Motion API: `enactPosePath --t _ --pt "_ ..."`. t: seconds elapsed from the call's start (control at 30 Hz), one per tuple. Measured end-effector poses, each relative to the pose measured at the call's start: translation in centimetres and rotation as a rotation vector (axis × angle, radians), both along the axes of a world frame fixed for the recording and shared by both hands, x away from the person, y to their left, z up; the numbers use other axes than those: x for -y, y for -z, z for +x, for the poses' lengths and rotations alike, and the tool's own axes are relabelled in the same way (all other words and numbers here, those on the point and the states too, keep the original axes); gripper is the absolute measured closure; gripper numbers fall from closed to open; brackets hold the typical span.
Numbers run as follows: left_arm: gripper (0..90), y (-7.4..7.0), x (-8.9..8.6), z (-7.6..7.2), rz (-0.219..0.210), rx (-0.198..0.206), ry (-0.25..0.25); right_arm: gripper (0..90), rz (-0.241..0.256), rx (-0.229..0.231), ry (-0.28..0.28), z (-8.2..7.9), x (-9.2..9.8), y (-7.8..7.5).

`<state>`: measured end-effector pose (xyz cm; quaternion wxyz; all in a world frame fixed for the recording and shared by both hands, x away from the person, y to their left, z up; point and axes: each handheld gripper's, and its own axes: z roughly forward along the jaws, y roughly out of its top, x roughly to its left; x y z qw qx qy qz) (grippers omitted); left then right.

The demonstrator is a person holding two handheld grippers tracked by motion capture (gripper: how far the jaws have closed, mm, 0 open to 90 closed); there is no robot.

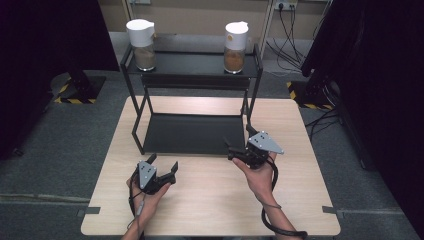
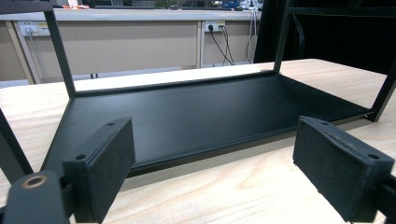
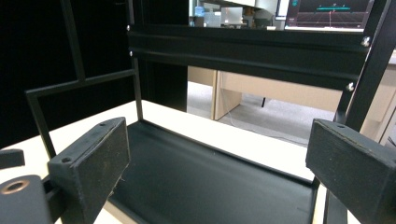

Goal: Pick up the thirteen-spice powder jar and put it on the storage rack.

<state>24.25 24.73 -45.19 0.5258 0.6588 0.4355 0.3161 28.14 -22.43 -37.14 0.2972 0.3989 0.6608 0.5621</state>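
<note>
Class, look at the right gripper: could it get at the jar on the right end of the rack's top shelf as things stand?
Probably yes. The right gripper has its jaws open and empty beside the rack; the jar stands uncovered on the top shelf, apart from the other jar, so nothing blocks an approach from above.

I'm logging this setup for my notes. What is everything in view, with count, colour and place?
Two-tier black metal rack: one, black, far half of the table.
White-lidded clear jars of brown powder: two, on the rack's top shelf, one at the left end, one at the right end.
Light wooden table: one, pale wood, on grey floor.
Left tongs: one, black with grey plate, open, in front of the rack's left side.
Right tongs: one, black with grey plate, open, at the rack's right front corner.
</note>
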Motion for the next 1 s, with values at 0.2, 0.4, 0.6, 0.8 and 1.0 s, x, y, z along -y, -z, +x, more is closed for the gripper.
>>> enactPosePath --t 0.2,0.4,0.6,0.8,1.0 --pt "12.3 0.0 0.0 0.0 0.002 0.001 0.000 6.5 -0.002 -0.007 -0.002 -0.4 0.3 0.8" --pt "12.4 0.0 0.0 0.0 0.003 0.002 0.000 6.4 -0.006 -0.018 -0.010 -0.8 0.5 1.6" --pt "12.3 0.0 0.0 0.0 0.002 0.003 0.000 6.4 -0.008 -0.040 -0.021 -1.4 0.7 2.6" --pt "12.4 0.0 0.1 -0.1 0.005 0.003 0.000 6.3 -0.011 -0.065 -0.027 -1.7 0.9 3.5" --pt "12.3 0.0 0.1 -0.1 0.004 0.005 -0.001 6.3 -0.013 -0.078 -0.028 -1.9 1.0 4.1"
